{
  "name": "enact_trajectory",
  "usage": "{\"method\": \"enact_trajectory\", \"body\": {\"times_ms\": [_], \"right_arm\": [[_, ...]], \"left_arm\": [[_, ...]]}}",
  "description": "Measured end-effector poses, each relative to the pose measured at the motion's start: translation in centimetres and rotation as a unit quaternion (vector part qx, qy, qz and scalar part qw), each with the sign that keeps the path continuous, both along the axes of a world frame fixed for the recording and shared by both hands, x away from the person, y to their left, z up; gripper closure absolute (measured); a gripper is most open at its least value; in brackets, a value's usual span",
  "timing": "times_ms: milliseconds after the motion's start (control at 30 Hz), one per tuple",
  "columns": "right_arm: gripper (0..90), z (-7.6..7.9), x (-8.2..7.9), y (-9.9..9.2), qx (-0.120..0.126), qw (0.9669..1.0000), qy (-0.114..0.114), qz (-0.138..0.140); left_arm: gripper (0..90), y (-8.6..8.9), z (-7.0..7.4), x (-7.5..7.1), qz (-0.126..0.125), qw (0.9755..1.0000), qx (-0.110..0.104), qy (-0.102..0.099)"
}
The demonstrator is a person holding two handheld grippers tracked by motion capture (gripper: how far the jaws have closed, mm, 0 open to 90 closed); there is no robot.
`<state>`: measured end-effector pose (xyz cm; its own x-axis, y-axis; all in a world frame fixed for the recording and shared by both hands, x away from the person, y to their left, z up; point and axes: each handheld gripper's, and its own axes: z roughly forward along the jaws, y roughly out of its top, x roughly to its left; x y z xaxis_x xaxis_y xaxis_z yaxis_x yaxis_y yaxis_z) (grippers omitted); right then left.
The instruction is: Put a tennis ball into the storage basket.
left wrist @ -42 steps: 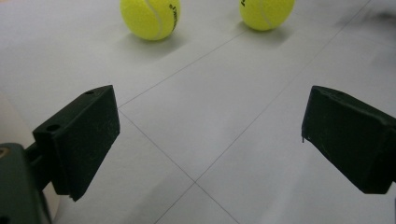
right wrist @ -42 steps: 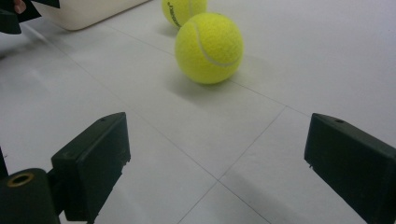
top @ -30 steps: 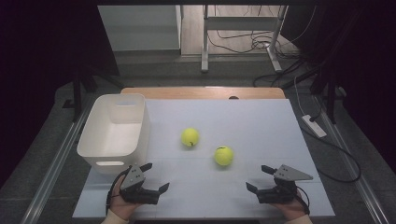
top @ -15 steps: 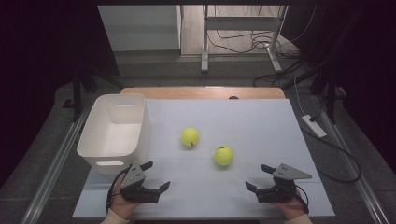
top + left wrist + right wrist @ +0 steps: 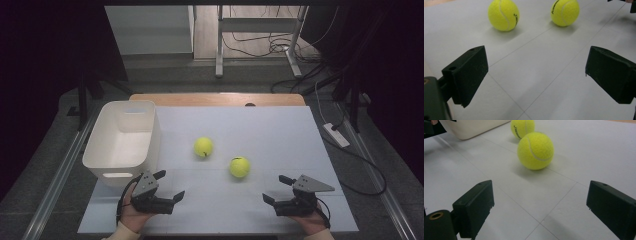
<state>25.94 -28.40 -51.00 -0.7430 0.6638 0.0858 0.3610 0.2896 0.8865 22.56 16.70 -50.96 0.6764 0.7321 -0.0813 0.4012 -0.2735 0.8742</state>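
Right now my left gripper [image 5: 169, 185] sits at the near left of the white table [image 5: 280, 130], held in the person's left hand [image 5: 131, 214], with its jaws spread wide and nothing between them. In the left gripper view I see bare white surface in the gap, crossed by thin seam lines. My right gripper [image 5: 275, 188] rests at the near right, cradled in the right hand [image 5: 310, 222], its grey three-cornered plate [image 5: 312, 184] on top; its jaws are likewise wide apart and hold nothing, and both grippers point inward toward the middle of the table.

A little farther out, between the two grippers and closer to the right one, lies the nearer tennis ball [image 5: 239, 167]. In the right gripper view it sits just ahead of the open jaws, slightly left of centre, resting on the surface and clear of both jaws. Beyond it and to the left is the second tennis ball [image 5: 203, 147], apart from the first; I can make out dark lettering on it, too small to read.

Along the left side stands a white plastic bin [image 5: 97, 142], upright and open at the top, its near end just beside my left gripper. I see nothing inside it.

Past the white surface a strip of wooden tabletop [image 5: 215, 99] shows at the far edge. Beyond that are metal table legs [image 5: 219, 45] and loose cables [image 5: 260, 47] on the floor, and a white power strip [image 5: 336, 135] lies to the right of the table.
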Motion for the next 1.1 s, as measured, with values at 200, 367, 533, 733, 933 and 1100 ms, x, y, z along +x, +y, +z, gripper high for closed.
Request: {"method": "enact_trajectory", "body": {"times_ms": [200,367,533,733,933,1100], "right_arm": [[8.0,0.0,0.0,-0.1,0.002,1.0,-0.001,0.002],[8.2,0.0,0.2,-0.1,0.004,1.0,0.001,0.003],[8.2,-0.1,0.4,0.0,0.0,1.0,0.0,0.005],[8.3,-0.1,0.4,-0.1,0.002,1.0,0.0,0.002],[8.4,-0.1,0.4,0.0,0.003,1.0,0.001,0.002],[8.4,-0.1,0.4,-0.1,0.002,1.0,0.002,0.002]], "left_arm": [[5.7,-0.5,0.7,0.4,0.003,1.0,0.003,-0.003],[6.0,-0.8,0.9,0.7,0.0,1.0,0.005,0.003],[6.0,-1.1,1.2,1.3,-0.001,0.9999,0.008,0.009],[6.2,-1.3,1.8,1.6,0.0,0.9999,0.007,0.011],[6.3,-1.6,2.1,1.9,-0.007,0.9998,0.01,0.016],[6.3,-2.0,2.2,2.3,-0.009,0.9996,0.015,0.02]]}}
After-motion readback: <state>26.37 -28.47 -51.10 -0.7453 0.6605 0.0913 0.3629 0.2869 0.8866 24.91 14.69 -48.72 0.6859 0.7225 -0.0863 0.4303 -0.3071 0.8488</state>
